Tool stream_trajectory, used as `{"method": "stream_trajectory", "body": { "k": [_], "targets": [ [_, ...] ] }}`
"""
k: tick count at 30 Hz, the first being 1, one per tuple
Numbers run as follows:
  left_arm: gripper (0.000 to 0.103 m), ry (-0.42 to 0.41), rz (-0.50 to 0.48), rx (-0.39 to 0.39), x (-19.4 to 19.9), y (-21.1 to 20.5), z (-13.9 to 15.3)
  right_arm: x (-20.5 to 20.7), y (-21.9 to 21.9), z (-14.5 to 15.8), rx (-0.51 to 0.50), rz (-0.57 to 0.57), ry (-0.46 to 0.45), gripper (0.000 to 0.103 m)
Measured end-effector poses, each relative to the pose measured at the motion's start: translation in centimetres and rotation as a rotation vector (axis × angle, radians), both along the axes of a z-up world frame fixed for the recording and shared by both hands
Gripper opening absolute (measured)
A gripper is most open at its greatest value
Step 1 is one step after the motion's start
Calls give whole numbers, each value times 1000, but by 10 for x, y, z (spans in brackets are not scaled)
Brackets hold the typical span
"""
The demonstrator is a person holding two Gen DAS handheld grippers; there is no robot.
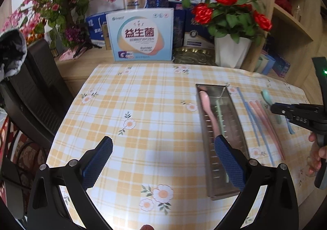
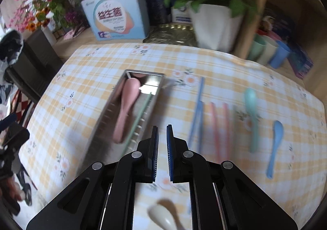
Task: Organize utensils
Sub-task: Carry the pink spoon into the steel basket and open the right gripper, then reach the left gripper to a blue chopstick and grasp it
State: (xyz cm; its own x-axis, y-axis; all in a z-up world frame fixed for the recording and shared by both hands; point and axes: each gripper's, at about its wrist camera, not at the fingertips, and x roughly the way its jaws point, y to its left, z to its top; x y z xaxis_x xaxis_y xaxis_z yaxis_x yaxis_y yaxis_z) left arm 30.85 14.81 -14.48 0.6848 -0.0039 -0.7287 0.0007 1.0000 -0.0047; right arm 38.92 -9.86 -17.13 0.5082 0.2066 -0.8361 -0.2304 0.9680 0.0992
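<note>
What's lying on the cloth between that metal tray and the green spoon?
In the right wrist view, between the metal tray and green spoon lie blue chopsticks and pink chopsticks, on the checked tablecloth.

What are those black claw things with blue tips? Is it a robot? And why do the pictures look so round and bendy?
No robot here. A person holds two grabber tools, one in each hand, and each has a tiny camera looking along its fingers. The wide lens bends the picture.

One picture comes from the left gripper, whose blue pads stand wide apart. The other comes from the right gripper, nearly shut with nothing between its pads.

Neither holds anything. On the checked tablecloth lies a metal tray with a pink spoon and a green chopstick already inside. Beside it wait blue chopsticks, pink chopsticks, a green spoon and a blue spoon. A cream spoon lies nearest the camera.
</note>
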Motion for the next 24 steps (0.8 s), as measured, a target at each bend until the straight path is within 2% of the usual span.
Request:
{"method": "stream_trajectory", "body": {
  "k": [7,8,9,11,14,15,19,21,24],
  "targets": [
    [97,-38,-22,20,-14,-34,20,-33,-74,25,54,-97,-70,9],
    [97,-41,-21,24,-15,-39,22,-38,-83,28,60,-108,-80,15],
    [97,-44,-23,23,-16,-44,24,-42,-91,30,65,-117,-88,33],
    [97,-48,-26,19,-17,-53,27,-52,-109,36,77,-145,-125,53],
    [97,-49,-26,9,-18,-64,30,-63,-128,41,71,-160,-158,53],
    [97,-51,-26,6,-18,-70,31,-66,-133,42,73,-164,-163,59],
    [97,-51,-35,-4,-20,-87,31,-80,-155,45,107,-159,-185,69],
    [97,-50,-39,-9,-21,-95,31,-87,-164,46,110,-154,-200,87],
    [97,-40,-62,-9,-24,-110,29,-100,-172,45,111,-151,-245,87]
  ]
}}
